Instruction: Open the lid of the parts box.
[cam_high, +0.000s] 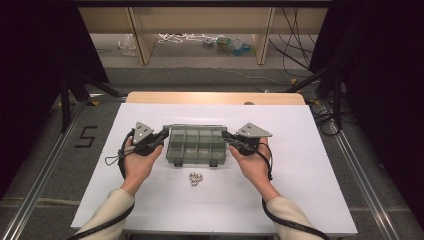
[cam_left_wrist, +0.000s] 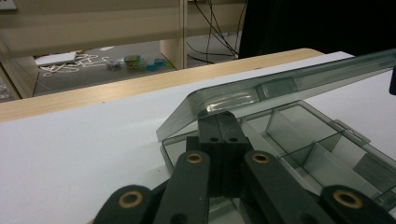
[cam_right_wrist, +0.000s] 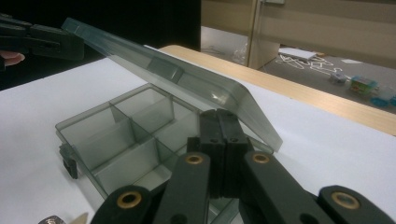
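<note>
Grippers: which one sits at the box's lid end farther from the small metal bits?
The left gripper: the metal bits lie in front of the box, slightly toward the right gripper.

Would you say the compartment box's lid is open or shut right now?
Partly open: the lid is tilted above the box, its front edge lifted, with both shut grippers' tips beneath its ends.

From my feed, the white-topped desk has a bare wooden edge at twelve o'clock. Beyond it, grey floor, wooden shelving legs, loose cables at one o'clock. Dark curtains flank three and nine.
</note>
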